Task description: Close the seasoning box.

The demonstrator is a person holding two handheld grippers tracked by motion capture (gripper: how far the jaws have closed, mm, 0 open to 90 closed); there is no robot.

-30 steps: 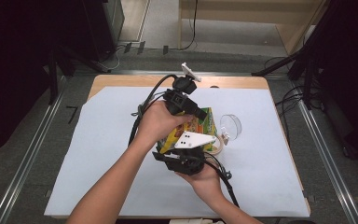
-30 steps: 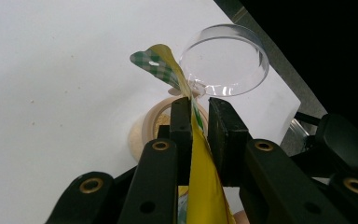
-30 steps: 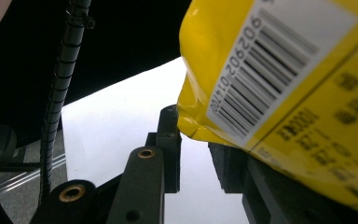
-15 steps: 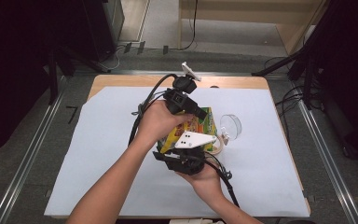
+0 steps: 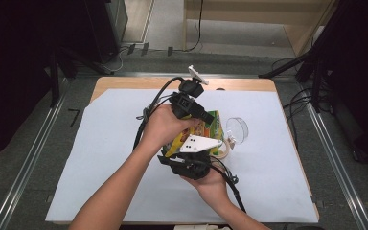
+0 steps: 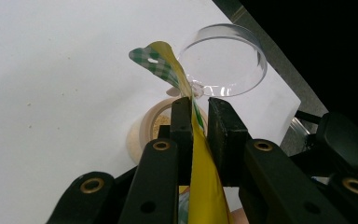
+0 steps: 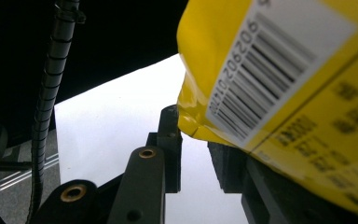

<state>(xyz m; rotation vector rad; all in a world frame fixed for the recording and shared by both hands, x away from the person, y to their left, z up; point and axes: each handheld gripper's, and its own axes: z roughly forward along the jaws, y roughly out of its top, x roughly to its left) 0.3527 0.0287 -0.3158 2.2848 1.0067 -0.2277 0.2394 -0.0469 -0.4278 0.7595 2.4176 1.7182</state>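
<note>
- Our left hand-held gripper (image 6: pixel 196 116) has its jaws pinched tight on the top edge of the yellow packet (image 6: pixel 204 186).
- Our right hand-held gripper (image 7: pixel 198 154) clamps the packet's lower corner by the barcode.
- We hold the packet above the desk (image 5: pixel 100 158), over a small wooden bowl (image 6: pixel 142 135) beside a clear lid (image 6: pixel 223 58).

Black claws (image 6: pixel 198 119), brass rivets, ribbed cable, bare forearms

Packet (image 5: pixel 206 125) above the round bowl (image 5: pixel 223 147), clear lid (image 5: pixel 237 129) just right, all on the table sheet (image 5: pixel 100 158)
</note>
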